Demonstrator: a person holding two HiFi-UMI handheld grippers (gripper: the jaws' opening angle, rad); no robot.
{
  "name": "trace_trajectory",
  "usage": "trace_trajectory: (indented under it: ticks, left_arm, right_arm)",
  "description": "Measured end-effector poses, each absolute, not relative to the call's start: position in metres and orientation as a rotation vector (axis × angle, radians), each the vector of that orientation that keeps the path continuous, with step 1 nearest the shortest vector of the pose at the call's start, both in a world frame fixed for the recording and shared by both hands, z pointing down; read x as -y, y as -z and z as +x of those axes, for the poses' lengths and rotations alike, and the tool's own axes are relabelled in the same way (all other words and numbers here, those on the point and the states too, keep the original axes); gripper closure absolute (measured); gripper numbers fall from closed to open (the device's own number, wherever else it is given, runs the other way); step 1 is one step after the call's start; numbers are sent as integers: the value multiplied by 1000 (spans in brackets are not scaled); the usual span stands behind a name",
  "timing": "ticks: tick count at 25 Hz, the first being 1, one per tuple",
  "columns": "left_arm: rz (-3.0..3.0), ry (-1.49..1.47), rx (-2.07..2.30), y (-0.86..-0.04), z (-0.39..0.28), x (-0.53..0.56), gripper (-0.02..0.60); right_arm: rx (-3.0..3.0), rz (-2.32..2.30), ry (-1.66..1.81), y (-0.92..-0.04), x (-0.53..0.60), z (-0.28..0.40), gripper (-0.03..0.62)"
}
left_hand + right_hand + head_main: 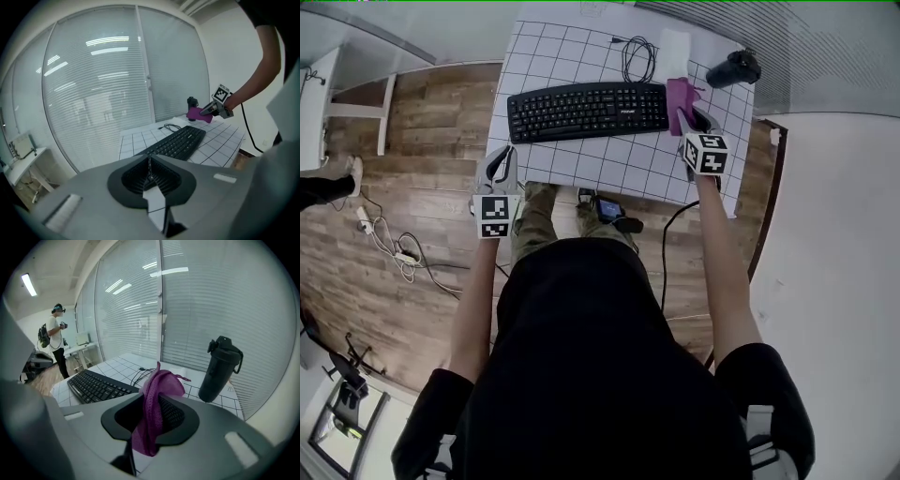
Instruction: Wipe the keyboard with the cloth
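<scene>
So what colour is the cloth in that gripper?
Purple. The cloth shows best in the right gripper view.

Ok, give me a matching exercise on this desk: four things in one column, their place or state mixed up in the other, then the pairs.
1. keyboard
2. cloth
3. bottle
4. left gripper

A. clamped in the right gripper
B. shut, nothing between its jaws
C. lying flat on the gridded table
D. standing upright near the blinds

Pairs: 1-C, 2-A, 3-D, 4-B
</scene>
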State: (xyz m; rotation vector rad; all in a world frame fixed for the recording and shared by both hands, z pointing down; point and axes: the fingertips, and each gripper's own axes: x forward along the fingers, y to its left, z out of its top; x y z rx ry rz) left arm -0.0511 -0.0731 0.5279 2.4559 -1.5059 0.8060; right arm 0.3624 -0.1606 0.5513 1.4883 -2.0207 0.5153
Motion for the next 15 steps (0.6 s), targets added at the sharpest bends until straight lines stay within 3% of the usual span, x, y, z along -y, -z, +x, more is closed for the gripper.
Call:
trace_trajectory:
  ticks: [15]
  left_arm:
    - [2389,-905,1320,-626,-62,84,578]
  right_arm:
    - [1817,1474,-537,-614,184,370,488]
